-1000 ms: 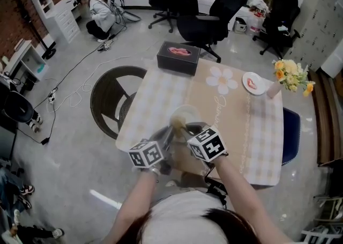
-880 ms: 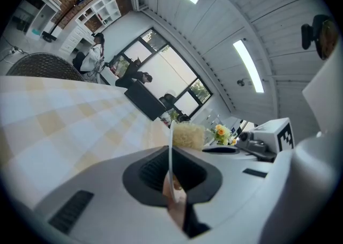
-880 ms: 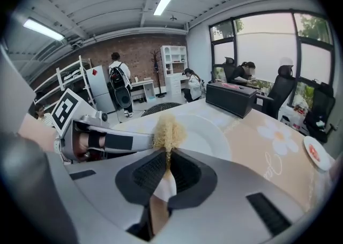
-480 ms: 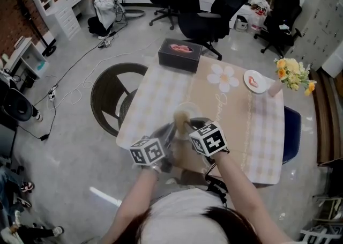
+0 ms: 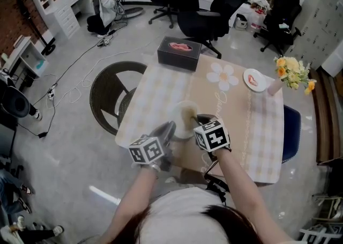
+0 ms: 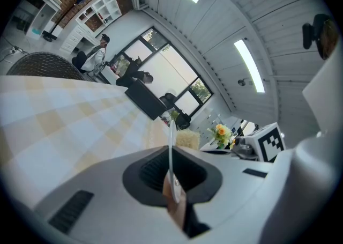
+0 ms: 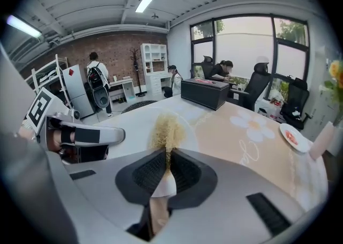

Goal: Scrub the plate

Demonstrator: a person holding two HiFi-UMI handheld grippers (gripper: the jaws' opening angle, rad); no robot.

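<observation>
The left hand-held gripper (image 5: pixel 170 127) is clamped on the near rim of a white plate (image 5: pixel 181 123). In the left gripper view its jaws are pressed together on the plate's thin edge (image 6: pixel 171 142), which runs straight out from between them.

The right hand-held gripper (image 5: pixel 199 120) is closed on the handle of a scrub brush (image 5: pixel 188 113). In the right gripper view the pale handle sits tight between the jaws, and the straw-coloured bristles (image 7: pixel 167 129) lie on the face of the plate (image 7: pixel 187 129).

The plate is over the near part of the tabletop (image 5: pixel 161 93), which wears a checked cloth with a beige centre. The views do not show whether the plate rests on the cloth or is held just above it. The two hand-held grippers sit close together, left and right of the plate, with their marker cubes towards the person.

At the far edge of the tabletop stands a black box (image 5: pixel 179 53). Near the far right corner are a small plate (image 5: pixel 254 81) with something red on it and a bunch of yellow flowers (image 5: pixel 292 72). A round wicker chair (image 5: pixel 110 98) stands at the left side.
</observation>
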